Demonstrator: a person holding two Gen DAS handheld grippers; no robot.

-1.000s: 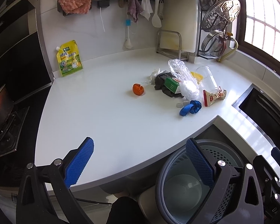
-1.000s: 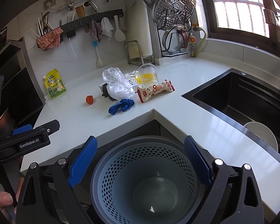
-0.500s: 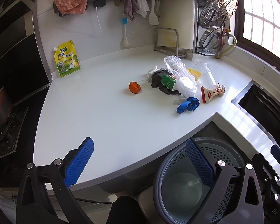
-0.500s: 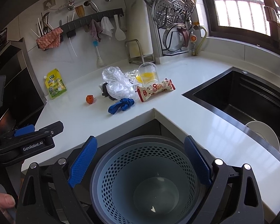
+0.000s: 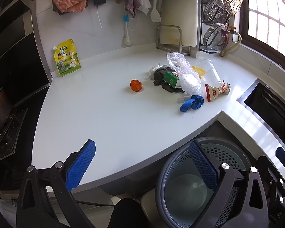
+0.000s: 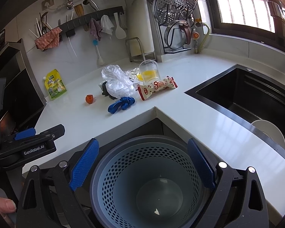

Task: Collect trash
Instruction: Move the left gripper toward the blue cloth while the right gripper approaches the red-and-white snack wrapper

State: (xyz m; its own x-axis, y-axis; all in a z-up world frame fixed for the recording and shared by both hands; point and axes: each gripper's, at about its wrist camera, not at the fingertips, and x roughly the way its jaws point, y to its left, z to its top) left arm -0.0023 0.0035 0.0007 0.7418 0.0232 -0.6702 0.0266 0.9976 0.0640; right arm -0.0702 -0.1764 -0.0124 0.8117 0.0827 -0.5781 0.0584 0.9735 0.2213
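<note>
Counter (image 5: pixel 108 114) white, L-shaped. Far left against the wall: yellow pouch (image 5: pixel 67 58), upright. Mid-counter: small orange item (image 5: pixel 136 85), apart from the trash cluster. Cluster, left to right: dark crumpled wad (image 5: pixel 161 77) with green box (image 5: pixel 171 79) on it, clear plastic bag (image 5: pixel 182 70), blue knotted strip (image 5: pixel 192 103) nearest the counter edge, clear cup (image 5: pixel 210 72) on its side, snack wrapper (image 5: pixel 216 92). Small pale bits beside the blue strip, possibly caps. Perforated bin (image 6: pixel 148 178) below the counter corner, nearly empty. Left tool (image 5: pixel 140 169) spread wide, holding nothing, low over the counter edge. Right tool (image 6: pixel 142 164) spread wide, holding nothing, above the bin. Black sink (image 6: pixel 256 98) far right.
</note>
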